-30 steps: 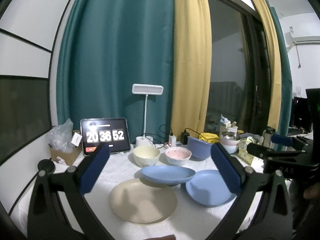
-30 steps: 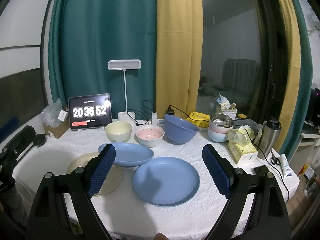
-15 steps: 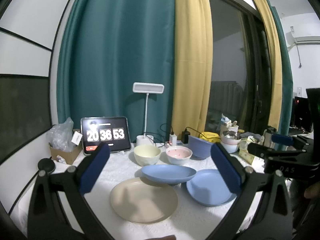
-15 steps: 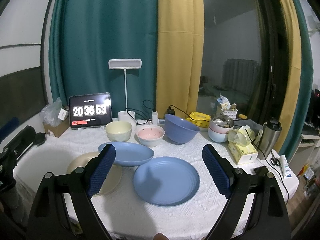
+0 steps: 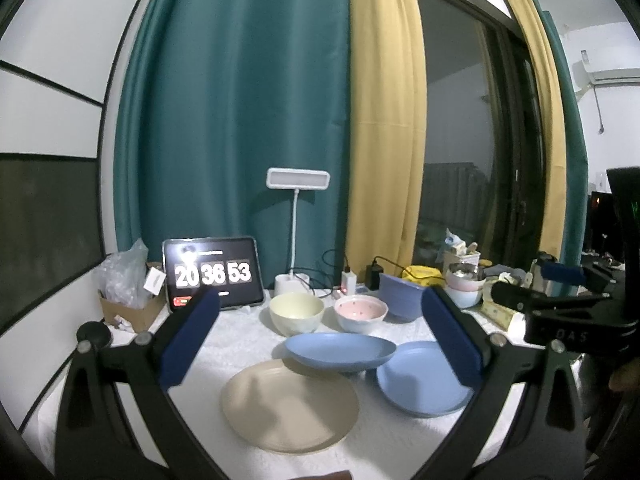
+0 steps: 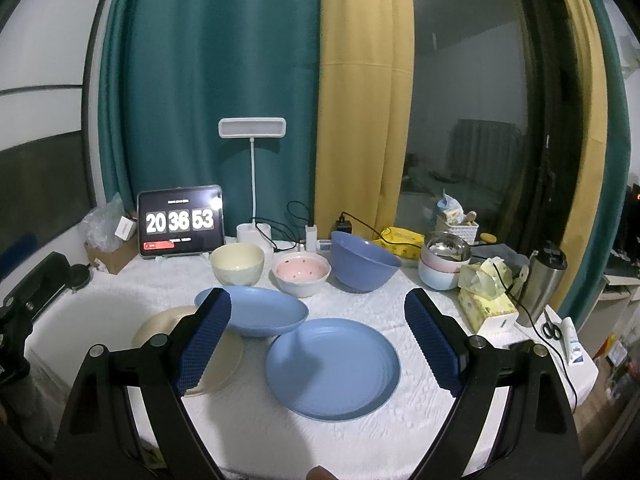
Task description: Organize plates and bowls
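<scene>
Clock tablet [image 6: 180,222], lamp [image 6: 252,128] and tissue box [image 6: 486,312] ring the dishes; both tongs gape empty.

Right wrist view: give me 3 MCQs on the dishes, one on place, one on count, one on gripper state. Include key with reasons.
1. Where does the pink bowl sit?
A. Between the cream bowl and the blue bowl
B. On the flat blue plate
C. Beside the tissue box

2. How many blue dishes stand on the white tablecloth in front of the clock tablet?
A. One
B. Three
C. Five

3. What state is the right hand-held gripper in?
A. Shut on a plate
B. Shut on nothing
C. Open, holding nothing

Key:
1. A, the pink bowl is the middle one of the back row of three.
2. B, the blue bowl, the deep blue plate and the flat blue plate.
3. C, the jaws stand wide apart with the plates visible between them, nothing touching the pads.
</scene>
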{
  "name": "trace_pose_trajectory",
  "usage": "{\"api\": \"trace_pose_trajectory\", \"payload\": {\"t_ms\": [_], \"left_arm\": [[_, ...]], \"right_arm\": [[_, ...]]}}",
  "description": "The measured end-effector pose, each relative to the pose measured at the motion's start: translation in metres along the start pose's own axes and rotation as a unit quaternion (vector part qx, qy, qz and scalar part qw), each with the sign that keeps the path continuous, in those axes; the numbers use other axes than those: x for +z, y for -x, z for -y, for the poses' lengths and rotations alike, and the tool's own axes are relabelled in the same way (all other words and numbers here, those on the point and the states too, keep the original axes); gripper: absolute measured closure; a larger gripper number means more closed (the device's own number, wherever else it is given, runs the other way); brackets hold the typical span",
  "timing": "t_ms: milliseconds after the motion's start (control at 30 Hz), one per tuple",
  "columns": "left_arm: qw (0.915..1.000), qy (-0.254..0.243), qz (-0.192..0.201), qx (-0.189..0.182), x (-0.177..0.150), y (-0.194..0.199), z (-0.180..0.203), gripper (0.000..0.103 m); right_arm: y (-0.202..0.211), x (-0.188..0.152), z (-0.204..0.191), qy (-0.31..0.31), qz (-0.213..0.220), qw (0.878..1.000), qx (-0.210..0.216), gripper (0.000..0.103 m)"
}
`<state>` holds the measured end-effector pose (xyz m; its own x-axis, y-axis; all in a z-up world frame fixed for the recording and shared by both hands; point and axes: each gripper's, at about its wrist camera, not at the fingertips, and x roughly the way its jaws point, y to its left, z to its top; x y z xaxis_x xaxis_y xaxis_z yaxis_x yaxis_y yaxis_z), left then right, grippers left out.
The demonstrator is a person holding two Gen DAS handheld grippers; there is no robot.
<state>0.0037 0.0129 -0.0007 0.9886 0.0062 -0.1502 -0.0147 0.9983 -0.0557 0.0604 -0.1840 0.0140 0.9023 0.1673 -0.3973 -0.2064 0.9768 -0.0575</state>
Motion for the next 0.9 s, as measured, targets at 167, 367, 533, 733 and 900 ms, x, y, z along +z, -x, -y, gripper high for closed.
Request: {"api": "trace_pose_trajectory", "payload": {"t_ms": [167, 367, 533, 733, 900], "left_arm": [[1.0000, 0.000, -0.001, 0.001, 0.0006, -0.0011, 0.0009, 0.001], [1.0000, 0.000, -0.001, 0.001, 0.0009, -0.0033, 0.0002, 0.001], [1.0000, 0.001, -0.001, 0.003, 0.0009, -0.0043, -0.0006, 0.001], [1.0000, 0.001, -0.001, 0.003, 0.0005, -0.0063, -0.0023, 0.001], [1.0000, 0.001, -0.001, 0.004, -0.0006, -0.0065, -0.0018, 0.001]], "right_arm": [[-0.0035, 0.0044, 0.0012, 0.004, 0.001, 1.000, 0.001, 0.011], [-0.0036, 0.0044, 0.0006, 0.003, 0.000, 1.000, 0.001, 0.011], [-0.0042, 0.0044, 0.0005, 0.004, 0.000, 1.000, 0.001, 0.011], [-0.0049, 0.0057, 0.0001, 0.004, 0.001, 1.000, 0.000, 0.011], [-0.0044, 0.0050, 0.0000, 0.004, 0.000, 1.000, 0.000, 0.011]]}}
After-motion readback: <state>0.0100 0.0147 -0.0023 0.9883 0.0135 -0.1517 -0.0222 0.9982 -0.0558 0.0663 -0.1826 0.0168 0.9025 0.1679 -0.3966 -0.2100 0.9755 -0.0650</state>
